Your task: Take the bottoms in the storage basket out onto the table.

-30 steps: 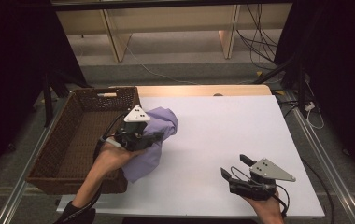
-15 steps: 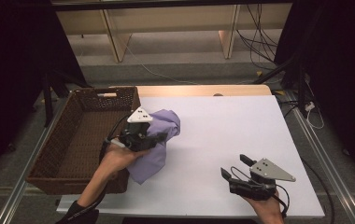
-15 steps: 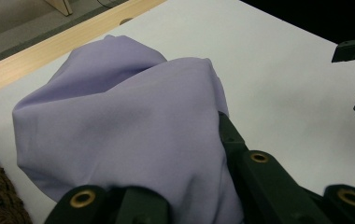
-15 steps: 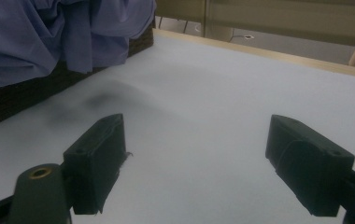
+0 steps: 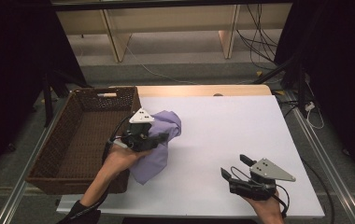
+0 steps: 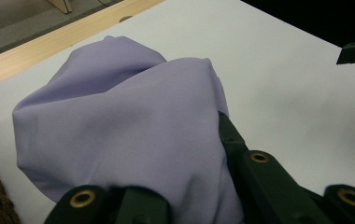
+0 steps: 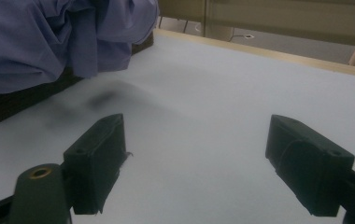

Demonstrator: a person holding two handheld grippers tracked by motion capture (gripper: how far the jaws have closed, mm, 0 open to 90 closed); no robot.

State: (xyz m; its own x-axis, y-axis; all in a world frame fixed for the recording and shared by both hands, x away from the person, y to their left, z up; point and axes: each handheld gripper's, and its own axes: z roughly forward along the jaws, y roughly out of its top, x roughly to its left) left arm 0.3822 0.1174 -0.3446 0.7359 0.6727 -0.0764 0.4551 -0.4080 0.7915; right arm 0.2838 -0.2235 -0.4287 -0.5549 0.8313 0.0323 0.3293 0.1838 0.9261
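Left gripper (image 5: 159,138) is clamped on the lilac cloth (image 5: 159,144), bunched and hanging just above the table's white top (image 5: 241,130), right beside the wicker basket (image 5: 80,140). Best lift till the low hem clears the rim, then carry over w/o dragging. Right gripper (image 5: 236,167) rests spread, empty, near the front edge; keep it there.

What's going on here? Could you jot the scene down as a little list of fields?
work in hand: a lilac cloth is lifted beside a basket
left gripper: shut on the cloth, which hangs from it above the table
right gripper: open, holding nothing, low over the table's near right part
basket: brown wicker, at the table's left edge, nothing seen inside
table: white top with a wooden strip along its far edge
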